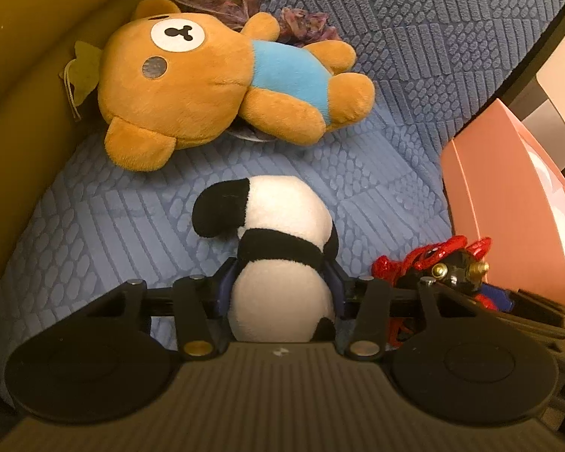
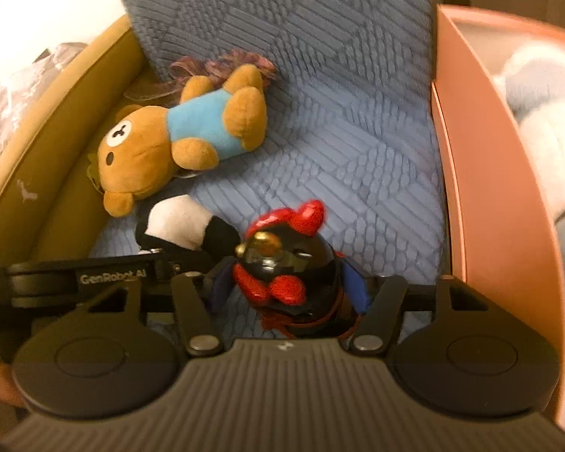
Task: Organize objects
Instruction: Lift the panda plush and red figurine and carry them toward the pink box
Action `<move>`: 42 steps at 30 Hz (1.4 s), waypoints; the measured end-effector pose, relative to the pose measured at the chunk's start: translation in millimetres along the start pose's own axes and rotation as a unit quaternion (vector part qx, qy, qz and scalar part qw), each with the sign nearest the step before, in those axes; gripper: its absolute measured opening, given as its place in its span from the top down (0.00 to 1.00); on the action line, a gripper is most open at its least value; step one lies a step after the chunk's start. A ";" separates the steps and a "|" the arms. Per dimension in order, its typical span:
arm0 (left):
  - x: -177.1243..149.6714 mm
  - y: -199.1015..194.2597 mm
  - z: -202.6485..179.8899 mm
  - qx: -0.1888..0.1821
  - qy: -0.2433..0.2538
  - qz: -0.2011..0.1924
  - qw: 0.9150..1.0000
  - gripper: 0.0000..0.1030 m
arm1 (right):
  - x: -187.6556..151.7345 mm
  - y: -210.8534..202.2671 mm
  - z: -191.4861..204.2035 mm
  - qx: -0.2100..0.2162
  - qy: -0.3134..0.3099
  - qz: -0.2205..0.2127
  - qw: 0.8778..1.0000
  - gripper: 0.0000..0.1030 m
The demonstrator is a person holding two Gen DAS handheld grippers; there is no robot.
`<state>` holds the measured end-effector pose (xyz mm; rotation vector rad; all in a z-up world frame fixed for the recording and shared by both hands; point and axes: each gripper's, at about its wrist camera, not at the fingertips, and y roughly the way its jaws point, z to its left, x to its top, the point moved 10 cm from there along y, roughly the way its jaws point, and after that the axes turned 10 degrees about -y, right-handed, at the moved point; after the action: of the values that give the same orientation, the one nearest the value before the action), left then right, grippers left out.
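The left claw [image 1: 280, 282] is clamped on a black-and-white plush panda [image 1: 278, 233], its dark blue pads pressing into the toy's sides at the lower centre of the left wrist view. The panda's face cannot be seen from here; only its back, a black band and one black limb show, and its lower end is cut off by the claw body.

The right claw [image 2: 290, 286] is clamped on a glossy black toy with red ornaments and a brass knob [image 2: 286, 260], low in the centre of the right wrist view. What this toy really is I cannot make out; the picture is slightly blurred and its underside is hidden between the claw's blue pads.

Both toys are held above a blue textured seat cushion [image 1: 376, 173]. In the upper left of both views a brown plush bear in a light blue shirt [image 1: 222, 79] lies on its side against a mustard-yellow padded edge [image 1: 22, 94]. Crumpled purple fabric [image 1: 241, 3] is mostly hidden behind the bear.

At the right edge stands a pink box [image 2: 482, 173], touching the cushion. Pale soft things [image 2: 542, 113] lie inside it, too blurred to name.
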<state>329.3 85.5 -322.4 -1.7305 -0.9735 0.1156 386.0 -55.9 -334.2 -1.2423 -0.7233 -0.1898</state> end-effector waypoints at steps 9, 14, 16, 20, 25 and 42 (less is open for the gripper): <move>-10.1 -23.6 -3.0 -0.012 -0.006 -0.002 1.000 0.48 | 1.4 -21.4 -2.6 -0.019 0.003 -0.008 1.000 0.40; -13.8 -47.6 -10.2 -0.021 -0.003 -0.006 1.000 0.48 | -8.0 -45.2 -2.3 -0.027 0.021 -0.009 0.999 0.40; -15.1 -59.5 -15.6 -0.025 0.000 -0.007 1.000 0.48 | -11.8 -57.3 -3.5 -0.027 0.034 -0.010 0.999 0.41; -22.7 -84.1 -29.1 -0.035 0.009 -0.007 0.999 0.48 | -13.9 -84.5 -1.9 -0.032 0.044 -0.017 0.998 0.41; -33.5 -117.0 -44.0 -0.046 0.017 -0.009 0.999 0.48 | -12.9 -121.9 1.8 -0.044 0.057 -0.032 0.997 0.40; -43.6 -219.5 -99.8 -0.090 0.042 -0.043 0.994 0.48 | 8.7 -232.5 12.3 -0.057 0.078 -0.098 0.991 0.40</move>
<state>232.5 -3.1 -115.5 -1.8373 -1.0204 -0.1032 270.1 -121.5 -142.9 -1.2488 -0.7053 -0.4900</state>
